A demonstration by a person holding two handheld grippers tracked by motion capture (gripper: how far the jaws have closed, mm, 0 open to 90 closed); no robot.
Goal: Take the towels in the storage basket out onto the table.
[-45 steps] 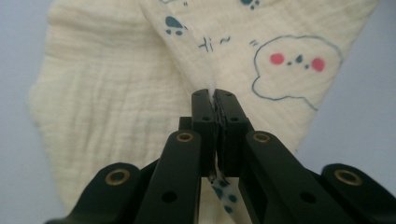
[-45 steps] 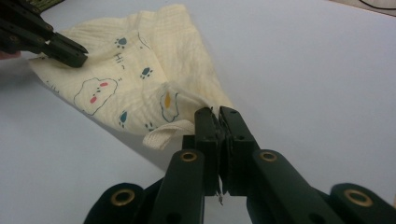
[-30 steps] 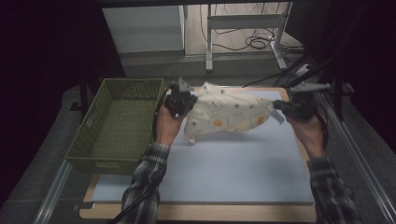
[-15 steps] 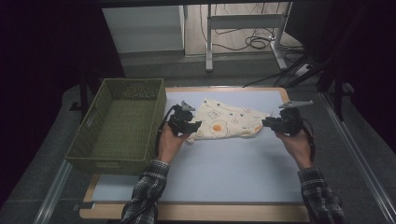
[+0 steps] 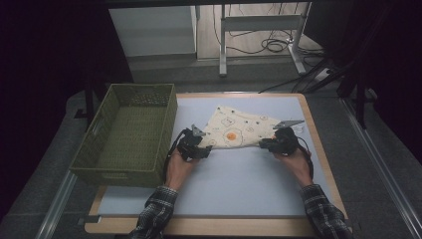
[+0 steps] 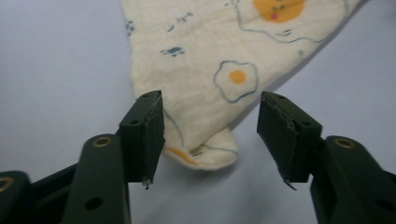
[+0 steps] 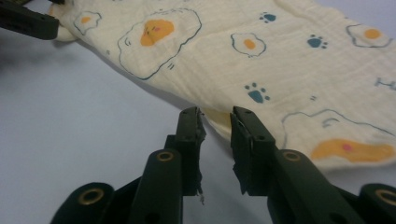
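Observation:
A cream cloth (image 5: 239, 127) printed with fried eggs and paw prints lies spread on the light blue mat (image 5: 239, 184). My left gripper (image 5: 205, 149) is at its near left corner. In the left gripper view that gripper (image 6: 212, 100) stands open; its jaws have just been opening, and the corner of the cloth (image 6: 210, 70) lies loose on the mat between them. My right gripper (image 5: 263, 143) is at the cloth's near right edge. In the right gripper view that gripper (image 7: 217, 114) has just eased open slightly, and its narrow jaws still pinch a fold of the cloth (image 7: 280, 60).
A green woven basket (image 5: 139, 88) stands at the mat's left side, close to my left hand. The wooden table edge (image 5: 318, 149) runs just right of my right hand. The left gripper's jaw (image 7: 28, 23) shows far off in the right gripper view.
Both hands have come down and the cloth, held up in the air before, now lies flat on the mat. The left jaws have opened off its corner.

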